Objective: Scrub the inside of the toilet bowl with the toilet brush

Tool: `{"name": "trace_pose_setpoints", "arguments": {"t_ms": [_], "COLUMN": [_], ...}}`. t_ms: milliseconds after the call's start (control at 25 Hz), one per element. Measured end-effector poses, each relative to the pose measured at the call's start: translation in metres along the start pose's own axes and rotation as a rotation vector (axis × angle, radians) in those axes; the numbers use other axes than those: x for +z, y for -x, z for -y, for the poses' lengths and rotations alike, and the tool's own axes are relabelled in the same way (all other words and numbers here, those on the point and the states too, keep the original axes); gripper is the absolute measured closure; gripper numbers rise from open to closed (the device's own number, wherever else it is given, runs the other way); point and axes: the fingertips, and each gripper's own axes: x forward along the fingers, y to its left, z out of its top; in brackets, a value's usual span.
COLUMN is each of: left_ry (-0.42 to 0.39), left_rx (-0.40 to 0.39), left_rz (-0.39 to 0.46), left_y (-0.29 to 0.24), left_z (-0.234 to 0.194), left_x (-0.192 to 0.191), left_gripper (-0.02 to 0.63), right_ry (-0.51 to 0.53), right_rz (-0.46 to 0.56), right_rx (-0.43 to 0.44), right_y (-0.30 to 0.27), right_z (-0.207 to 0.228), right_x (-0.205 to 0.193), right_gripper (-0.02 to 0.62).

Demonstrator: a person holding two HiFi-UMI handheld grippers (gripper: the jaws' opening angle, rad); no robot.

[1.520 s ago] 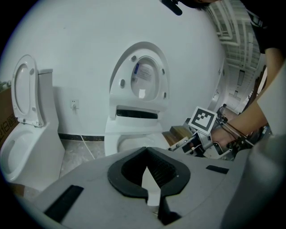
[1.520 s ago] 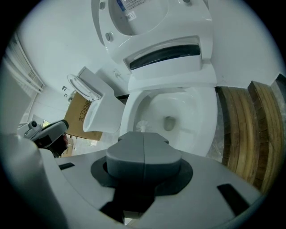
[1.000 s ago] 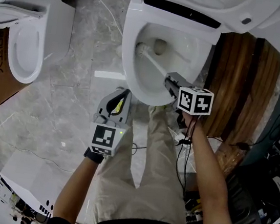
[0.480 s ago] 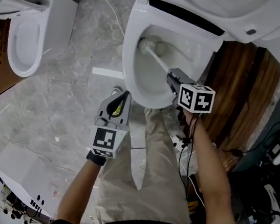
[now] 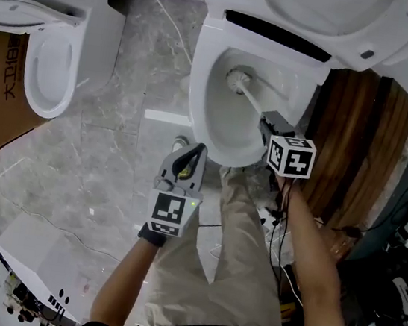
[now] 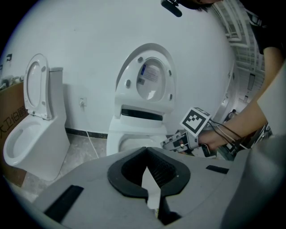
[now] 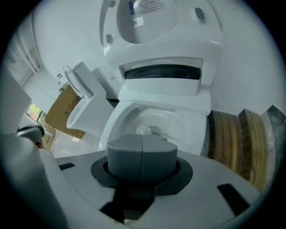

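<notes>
The right gripper (image 5: 268,122) has its jaws pressed together on the handle of the toilet brush (image 5: 252,97). The head view shows that white handle running from the jaws down to the bristle head, which sits deep in the toilet bowl (image 5: 202,98) near the drain. The right gripper view hides the handle behind its own closed grey pads (image 7: 142,154); only the round brush head (image 7: 144,129) peeks above them inside the bowl (image 7: 111,125).

The left gripper (image 5: 192,153) hangs over the grey floor (image 5: 107,152), just in front of the bowl, jaws closed with nothing between them, as the left gripper view (image 6: 145,154) confirms. That view also catches the raised lid (image 6: 149,80) and a second toilet (image 6: 27,143).
</notes>
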Motion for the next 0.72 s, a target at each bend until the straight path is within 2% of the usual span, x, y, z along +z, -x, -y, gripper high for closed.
{"name": "trace_pose_setpoints", "arguments": {"t_ms": [80, 160, 280, 360, 440, 720], "left_ry": [-0.001, -0.007, -0.021, -0.022, -0.015, 0.004], "left_rx": [-0.001, -0.004, -0.006, 0.000, 0.007, -0.002], "left_rz": [-0.007, -0.015, -0.021, -0.024, -0.027, -0.029], "left_y": [0.001, 0.002, 0.001, 0.001, 0.001, 0.000], "left_z": [-0.002, -0.003, -0.006, -0.007, -0.008, -0.001], "left_x": [-0.001, -0.003, -0.004, -0.007, -0.009, -0.013], "left_gripper": [0.588, 0.588, 0.588, 0.588, 0.588, 0.588], "right_ry": [0.127, 0.310, 0.590, 0.713, 0.768, 0.795], "right_rz": [-0.019, -0.038, -0.049, -0.043, -0.033, 0.004], "right_rx": [-0.036, -0.061, -0.060, -0.062, -0.064, -0.099], "right_y": [0.000, -0.003, -0.010, -0.015, -0.019, -0.029], "right_z": [-0.006, -0.016, -0.032, -0.039, -0.043, -0.046], "right_x": [-0.005, -0.007, 0.000, 0.005, 0.011, 0.028], "right_gripper": [0.440, 0.440, 0.440, 0.441, 0.440, 0.440]}}
